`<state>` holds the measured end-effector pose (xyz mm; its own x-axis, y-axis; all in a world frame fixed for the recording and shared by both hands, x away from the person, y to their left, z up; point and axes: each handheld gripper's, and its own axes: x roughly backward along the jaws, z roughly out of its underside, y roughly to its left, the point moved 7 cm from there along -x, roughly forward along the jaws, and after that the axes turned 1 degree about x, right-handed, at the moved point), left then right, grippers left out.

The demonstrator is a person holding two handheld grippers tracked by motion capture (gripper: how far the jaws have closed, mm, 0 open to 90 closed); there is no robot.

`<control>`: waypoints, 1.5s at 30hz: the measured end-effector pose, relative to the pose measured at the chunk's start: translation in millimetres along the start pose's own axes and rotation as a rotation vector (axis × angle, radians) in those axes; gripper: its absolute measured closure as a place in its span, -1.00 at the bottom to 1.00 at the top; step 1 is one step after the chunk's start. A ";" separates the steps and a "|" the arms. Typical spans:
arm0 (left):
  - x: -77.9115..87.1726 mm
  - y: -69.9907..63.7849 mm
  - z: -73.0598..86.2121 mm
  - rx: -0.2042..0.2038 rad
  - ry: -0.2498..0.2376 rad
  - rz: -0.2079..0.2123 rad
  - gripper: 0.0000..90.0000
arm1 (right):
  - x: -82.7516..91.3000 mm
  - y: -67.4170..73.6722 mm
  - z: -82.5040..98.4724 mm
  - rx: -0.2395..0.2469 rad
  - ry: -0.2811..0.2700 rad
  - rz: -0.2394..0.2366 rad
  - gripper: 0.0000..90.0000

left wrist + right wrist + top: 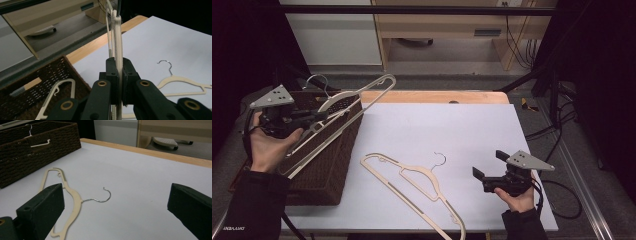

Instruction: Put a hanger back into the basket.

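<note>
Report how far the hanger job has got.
Seemingly done: one cream hanger lies on the white table, right gripper open beside it. In hand: the left gripper clamps a second hanger over the wicker basket. Left: another hanger remains in the basket.

No text, label, brand, number or sign can be read anywhere. A faint mark sits in the near left corner of the high view, too small and blurred to make out.

Basket (329, 172) on table (472, 125) left edge, one hanger (339, 107) above it — another hanger (412, 187) lying right, mid-table
</note>
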<state>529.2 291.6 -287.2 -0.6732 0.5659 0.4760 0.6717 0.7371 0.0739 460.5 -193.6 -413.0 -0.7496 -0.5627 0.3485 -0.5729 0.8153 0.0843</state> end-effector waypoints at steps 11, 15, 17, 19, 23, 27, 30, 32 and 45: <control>14.3 43.9 19.8 0.023 0.026 -0.072 0.91 | -0.5 0.9 0.0 0.002 0.001 -0.007 -0.97; 19.7 59.1 30.3 0.044 0.040 -0.100 0.91 | -2.8 2.0 1.0 0.004 0.009 -0.007 -0.97; 21.7 65.1 36.1 0.054 0.045 -0.110 0.91 | -3.1 1.6 2.0 0.015 0.015 -0.008 -0.97; 23.6 71.4 43.1 0.064 0.052 -0.117 0.91 | -3.4 2.0 2.2 0.015 0.017 -0.010 -0.97; 25.8 84.0 58.9 0.091 0.068 -0.131 0.91 | -3.9 2.1 2.6 0.020 0.019 -0.013 -0.97; 23.7 92.2 76.1 0.126 0.081 -0.132 0.91 | -3.4 2.3 2.2 0.019 0.017 -0.014 -0.97; 23.0 93.7 84.8 0.144 0.072 -0.118 0.91 | -3.5 2.3 2.2 0.019 0.018 -0.014 -0.97; 22.3 94.4 91.4 0.151 0.076 -0.113 0.91 | -4.4 2.5 2.8 0.017 0.022 -0.014 -0.97; 8.6 90.7 128.6 0.179 0.152 -0.082 0.91 | -6.8 4.8 3.6 0.018 0.027 -0.020 -0.97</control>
<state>544.6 410.8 -389.2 -0.6598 0.4499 0.6019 0.5427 0.8393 -0.0324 461.7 -186.4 -418.3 -0.7288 -0.5746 0.3723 -0.5936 0.8013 0.0746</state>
